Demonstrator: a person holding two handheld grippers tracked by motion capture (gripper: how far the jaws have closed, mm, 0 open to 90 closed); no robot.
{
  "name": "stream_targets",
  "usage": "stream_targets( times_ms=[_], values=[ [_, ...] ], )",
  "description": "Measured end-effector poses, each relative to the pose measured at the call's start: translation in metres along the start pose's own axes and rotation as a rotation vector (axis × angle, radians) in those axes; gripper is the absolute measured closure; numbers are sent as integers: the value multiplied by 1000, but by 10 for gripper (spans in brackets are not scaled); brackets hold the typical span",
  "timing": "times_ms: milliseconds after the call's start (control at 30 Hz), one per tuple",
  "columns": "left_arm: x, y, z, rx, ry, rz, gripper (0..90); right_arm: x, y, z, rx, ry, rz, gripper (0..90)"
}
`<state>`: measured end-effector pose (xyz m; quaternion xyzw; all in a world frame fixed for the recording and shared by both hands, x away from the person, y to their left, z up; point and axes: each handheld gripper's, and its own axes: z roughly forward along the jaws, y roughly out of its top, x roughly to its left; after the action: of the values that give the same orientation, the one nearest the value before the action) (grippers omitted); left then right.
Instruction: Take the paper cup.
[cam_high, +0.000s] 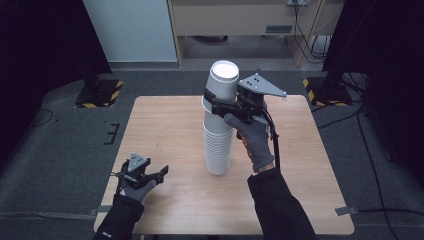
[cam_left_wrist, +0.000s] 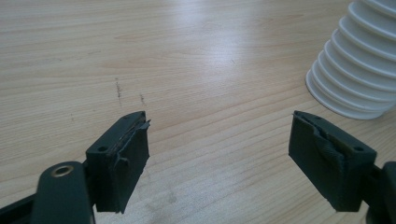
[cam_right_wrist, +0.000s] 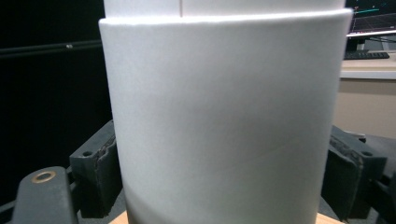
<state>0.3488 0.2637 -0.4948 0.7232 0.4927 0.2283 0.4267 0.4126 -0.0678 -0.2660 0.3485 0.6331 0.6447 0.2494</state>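
A tall stack of upturned white paper cups (cam_high: 218, 145) stands near the middle of the wooden table (cam_high: 165, 115). My right gripper (cam_high: 212, 102) is high on the stack, shut on the top white cup (cam_high: 222, 82). In the right gripper view its pads (cam_right_wrist: 95, 177) press both sides of that cup (cam_right_wrist: 224, 116). My left gripper (cam_high: 160, 172) rests low near the table's front left corner, open. Between its jaws (cam_left_wrist: 219, 144) is bare wood. The foot of the stack (cam_left_wrist: 359, 70) lies ahead to its right, apart from it.
Two black stands with yellow-and-black striped bases (cam_high: 100, 92) (cam_high: 325, 90) flank the table's far corners. Cables run over the grey floor at the right (cam_high: 370, 150). A pale cabinet (cam_high: 235, 20) stands behind the table.
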Motion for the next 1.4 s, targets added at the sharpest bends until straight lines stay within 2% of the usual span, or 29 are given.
stream_targets(
  times_ms=[233, 733, 900, 1067, 1400],
  values=[
    [-1, 0, 2, 5, 1, 22, 176, -1, 9, -3, -29, 4, 17, 155],
    [0, 0, 2, -9, 20, 32, 167, -4, 25, -13, -73, -6, 19, 156],
    [1, 0, 2, -20, 29, 30, 159, -7, 29, -22, -89, -7, 24, 155],
    [1, 0, 1, -30, 21, 21, 174, -9, 31, -32, -98, -13, 22, 155],
    [0, 0, 1, -33, 27, 36, 182, -23, 29, -60, -112, -45, 45, 155]
  ],
)
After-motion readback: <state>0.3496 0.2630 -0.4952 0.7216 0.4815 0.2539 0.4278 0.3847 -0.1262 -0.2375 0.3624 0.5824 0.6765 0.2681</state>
